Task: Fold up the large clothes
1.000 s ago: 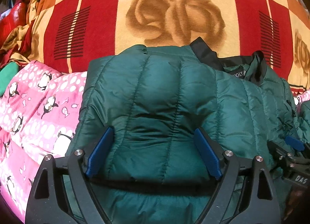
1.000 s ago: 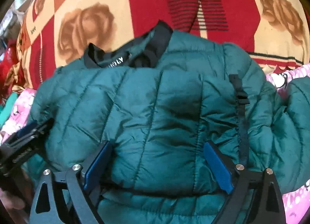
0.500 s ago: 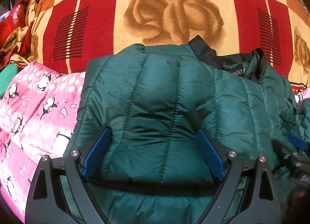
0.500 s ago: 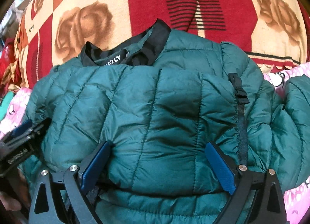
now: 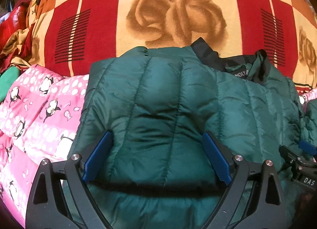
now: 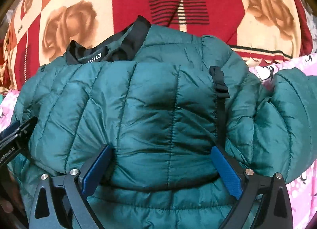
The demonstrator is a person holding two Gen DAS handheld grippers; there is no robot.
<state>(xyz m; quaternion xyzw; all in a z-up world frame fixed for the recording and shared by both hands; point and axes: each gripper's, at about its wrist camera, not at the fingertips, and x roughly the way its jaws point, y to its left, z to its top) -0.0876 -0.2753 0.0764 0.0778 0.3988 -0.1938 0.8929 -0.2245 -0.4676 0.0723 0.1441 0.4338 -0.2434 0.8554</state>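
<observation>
A dark green quilted puffer jacket lies on the bed, its lower part folded up over its body and its black collar at the far side. My left gripper rests on the folded layer's near edge, jaws wide and open, with the puffy fabric between the blue pads. My right gripper sits the same way on the jacket further right, open, beside a black strap. Each gripper shows at the edge of the other's view: the right gripper, the left gripper.
A red and cream blanket with rose prints covers the bed beyond the jacket. A pink penguin-print quilt lies under the jacket on the left and right. A green sleeve sticks out to the right. Crumpled cloth is piled far left.
The left gripper's pads have spread a little wider around the jacket fold. The right wrist view has tilted slightly, so the collar sits a bit further left. The jacket has not moved.
</observation>
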